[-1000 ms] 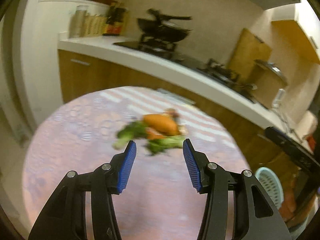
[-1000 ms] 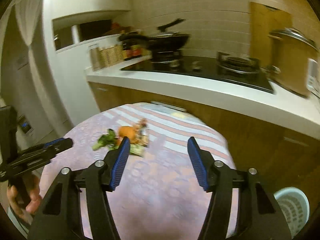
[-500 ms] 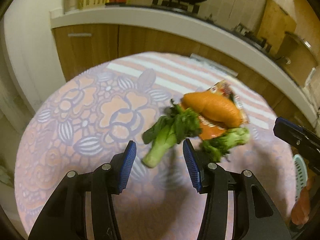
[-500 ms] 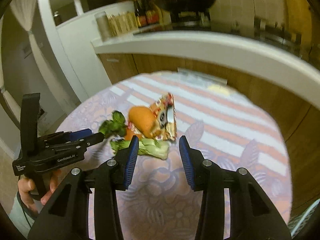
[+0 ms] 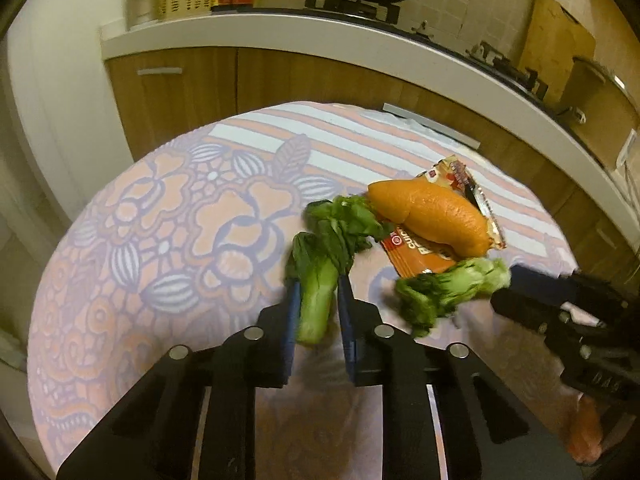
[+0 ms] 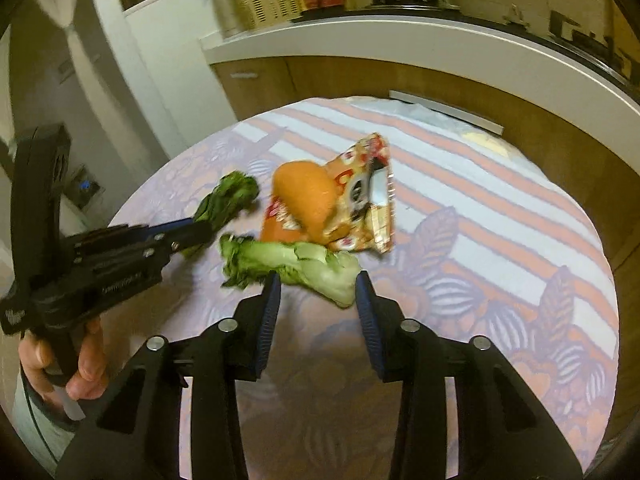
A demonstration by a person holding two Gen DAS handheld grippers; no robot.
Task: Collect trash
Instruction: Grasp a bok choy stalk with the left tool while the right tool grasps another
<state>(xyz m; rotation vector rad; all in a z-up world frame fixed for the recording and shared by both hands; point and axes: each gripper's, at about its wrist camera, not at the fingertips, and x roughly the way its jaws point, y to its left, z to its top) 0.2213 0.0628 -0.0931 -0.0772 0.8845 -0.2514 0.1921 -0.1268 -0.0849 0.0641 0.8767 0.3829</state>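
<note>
On the round table's floral cloth (image 5: 180,240) lies a small pile. It holds a dark-leaved bok choy (image 5: 316,272) (image 6: 232,196), a paler bok choy (image 5: 452,284) (image 6: 296,260), an orange lump (image 5: 432,212) (image 6: 308,196) and a crumpled snack wrapper (image 5: 416,260) (image 6: 368,184). My left gripper (image 5: 318,286) (image 6: 200,234) is closing, and its blue pads press the dark bok choy's stalk. My right gripper (image 6: 318,280) (image 5: 516,276) is also closing. The paler bok choy's white stalk end lies between its tips, and the pads stand clear of it.
Behind the table runs a white counter (image 5: 280,28) over wooden cabinets (image 5: 180,92), with a wok, a stove and bottles on it. A person's hand (image 6: 80,368) grips the left tool's handle at the lower left of the right wrist view.
Both grippers have dropped toward the pile on the table. The left jaws have narrowed onto the dark bok choy's stalk. The right jaws have narrowed around the paler bok choy's end.
</note>
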